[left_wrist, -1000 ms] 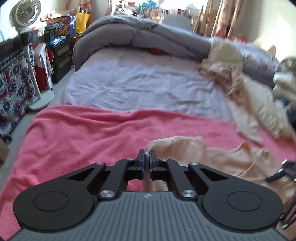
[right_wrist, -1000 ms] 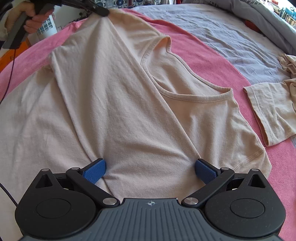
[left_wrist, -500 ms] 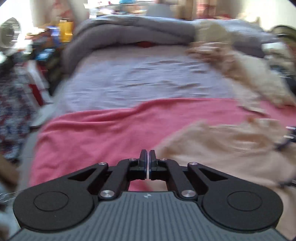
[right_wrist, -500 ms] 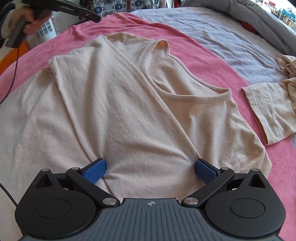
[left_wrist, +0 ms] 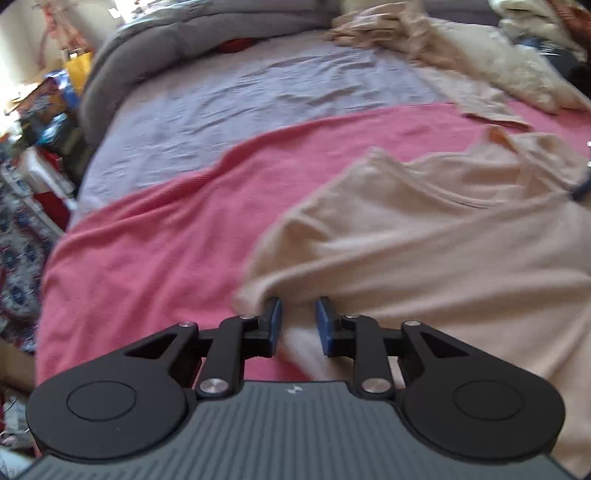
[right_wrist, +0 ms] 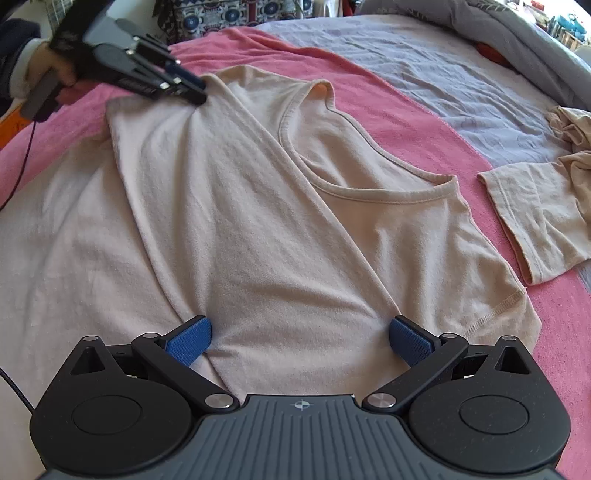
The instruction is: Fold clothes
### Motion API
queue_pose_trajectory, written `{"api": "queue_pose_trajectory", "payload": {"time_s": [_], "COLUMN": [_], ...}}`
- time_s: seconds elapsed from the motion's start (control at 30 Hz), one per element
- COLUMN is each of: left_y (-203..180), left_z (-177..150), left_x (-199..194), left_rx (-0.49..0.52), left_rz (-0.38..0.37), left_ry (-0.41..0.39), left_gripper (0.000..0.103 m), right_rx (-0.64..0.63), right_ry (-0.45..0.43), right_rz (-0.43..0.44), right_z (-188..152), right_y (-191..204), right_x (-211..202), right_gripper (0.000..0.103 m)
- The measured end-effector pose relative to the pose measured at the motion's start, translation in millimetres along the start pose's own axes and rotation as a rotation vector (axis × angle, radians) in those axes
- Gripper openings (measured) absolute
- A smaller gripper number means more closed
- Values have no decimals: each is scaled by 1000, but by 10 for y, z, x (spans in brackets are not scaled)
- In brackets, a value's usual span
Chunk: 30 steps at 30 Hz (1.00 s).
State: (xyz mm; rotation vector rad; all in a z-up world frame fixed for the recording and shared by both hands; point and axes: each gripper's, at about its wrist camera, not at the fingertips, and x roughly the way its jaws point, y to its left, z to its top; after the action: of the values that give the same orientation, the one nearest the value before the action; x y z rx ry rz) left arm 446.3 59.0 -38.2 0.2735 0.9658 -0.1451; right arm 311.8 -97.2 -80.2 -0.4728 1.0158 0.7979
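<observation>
A beige T-shirt (right_wrist: 258, 221) lies on the pink blanket (right_wrist: 369, 92), its left side folded diagonally across the chest. My left gripper (left_wrist: 298, 325) is low at the far corner of that fold; its jaws are opening, with loose shirt (left_wrist: 424, 258) cloth in the gap and the pads off it. From the right wrist view the left gripper (right_wrist: 199, 92) rests its tips at the fold's top corner, held by a hand (right_wrist: 44, 70). My right gripper (right_wrist: 299, 341) stands open wide over the shirt's near part, blue pads (right_wrist: 188, 339) apart on the cloth.
A second beige garment (right_wrist: 546, 214) lies at the right, partly on the lilac sheet (right_wrist: 406, 62). A grey duvet (right_wrist: 517, 33) is bunched at the bed's far end. Clutter (left_wrist: 37, 129) crowds the floor left of the bed.
The left gripper came down with the lifted shirt corner, laid it over the shirt, rolled, and its jaws parted. The right gripper stayed where it was.
</observation>
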Motion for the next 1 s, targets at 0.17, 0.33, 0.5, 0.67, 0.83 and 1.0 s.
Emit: {"api": "queue_pose_trajectory", "payload": {"time_s": [0.17, 0.33, 0.5, 0.67, 0.83, 1.0], "left_y": [134, 258, -240, -786, -948, -366], "left_z": [107, 152, -117, -646, -871, -884], "left_x": [95, -164, -904, -1106, -706, -414], "left_rx": [3, -96, 179, 400, 410, 193], "left_rz": [168, 214, 143, 184, 378, 627], "left_ry": [32, -8, -171, -140, -31, 140], "left_gripper": [62, 56, 68, 73, 73, 73], "right_rx": [17, 29, 43, 57, 74, 82], "right_ry": [-4, -16, -32, -46, -52, -52], "right_rz": [-15, -23, -33, -41, -53, -61], "right_z": [-21, -36, -64, -93, -101, -107], "right_y": [16, 18, 25, 37, 55, 62], "right_x": [-16, -13, -16, -32, -38, -41], "right_gripper": [103, 103, 103, 103, 103, 103]}}
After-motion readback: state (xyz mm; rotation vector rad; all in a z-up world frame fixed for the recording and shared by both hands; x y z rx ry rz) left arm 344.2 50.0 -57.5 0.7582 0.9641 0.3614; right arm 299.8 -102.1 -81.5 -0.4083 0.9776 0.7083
